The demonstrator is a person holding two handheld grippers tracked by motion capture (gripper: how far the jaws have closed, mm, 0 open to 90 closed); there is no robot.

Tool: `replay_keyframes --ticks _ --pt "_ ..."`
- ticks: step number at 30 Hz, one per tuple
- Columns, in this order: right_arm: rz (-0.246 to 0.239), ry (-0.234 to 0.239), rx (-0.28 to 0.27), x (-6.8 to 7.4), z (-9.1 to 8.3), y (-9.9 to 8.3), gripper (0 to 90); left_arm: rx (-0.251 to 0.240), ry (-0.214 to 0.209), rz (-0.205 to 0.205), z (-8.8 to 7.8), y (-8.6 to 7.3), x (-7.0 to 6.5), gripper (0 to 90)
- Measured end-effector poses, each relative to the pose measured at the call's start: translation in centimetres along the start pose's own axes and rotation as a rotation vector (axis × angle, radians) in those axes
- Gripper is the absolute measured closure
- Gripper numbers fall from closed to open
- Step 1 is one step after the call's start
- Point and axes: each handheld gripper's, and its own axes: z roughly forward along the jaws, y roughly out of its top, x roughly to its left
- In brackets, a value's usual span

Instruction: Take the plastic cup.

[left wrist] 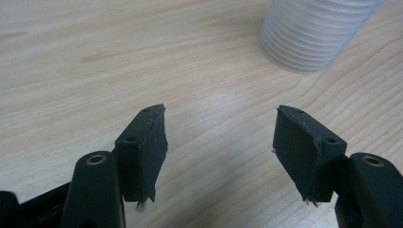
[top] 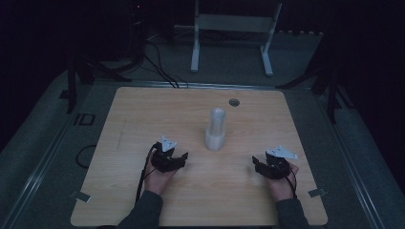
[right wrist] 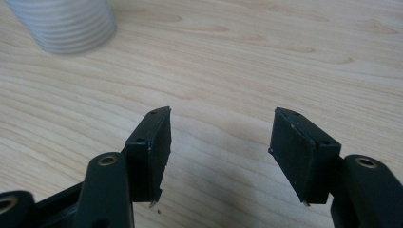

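Two grippers, left gripper and right gripper, rested with jaws parted and empty, flanking stacked white cups at twelve o'clock; reaching inward likely came next.

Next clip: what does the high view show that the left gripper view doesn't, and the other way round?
High view adds: the whole light wooden table, its round grey hole, the white metal frame behind it, and the right gripper. Left gripper view adds: a close look at the left gripper, its black pads apart with nothing between them, and the ridges at the base of the tall stack of white ribbed plastic cups. Shared: that stack, the wood surface, the left gripper.
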Motion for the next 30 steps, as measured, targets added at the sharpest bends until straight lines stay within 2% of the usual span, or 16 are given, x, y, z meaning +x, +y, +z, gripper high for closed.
replay_keyframes --ticks 4,7,12,17,23,30 --pt "-0.016 0.010 -0.006 0.1 -0.2 0.5 38.2 -0.004 -0.009 0.017 0.0 0.1 -0.4 36.4" --pt "-0.058 0.025 -0.009 0.4 -0.4 1.1 37.0 -0.017 -0.014 0.033 -0.1 0.2 -0.7 36.4" --pt "-0.090 0.047 -0.015 1.0 -0.6 1.9 36.9 -0.048 -0.026 0.047 -0.3 0.5 -1.1 36.4" --pt "-0.102 0.049 -0.023 1.2 -0.7 2.7 36.3 -0.045 -0.034 0.056 -0.2 0.7 -1.3 37.0" --pt "-0.094 0.060 -0.035 1.3 -0.8 3.3 36.1 -0.040 -0.055 0.055 -0.1 1.0 -1.4 36.6" --pt "-0.109 0.061 -0.044 1.5 -0.9 3.9 35.8 -0.039 -0.055 0.053 0.1 1.4 -1.5 36.6"
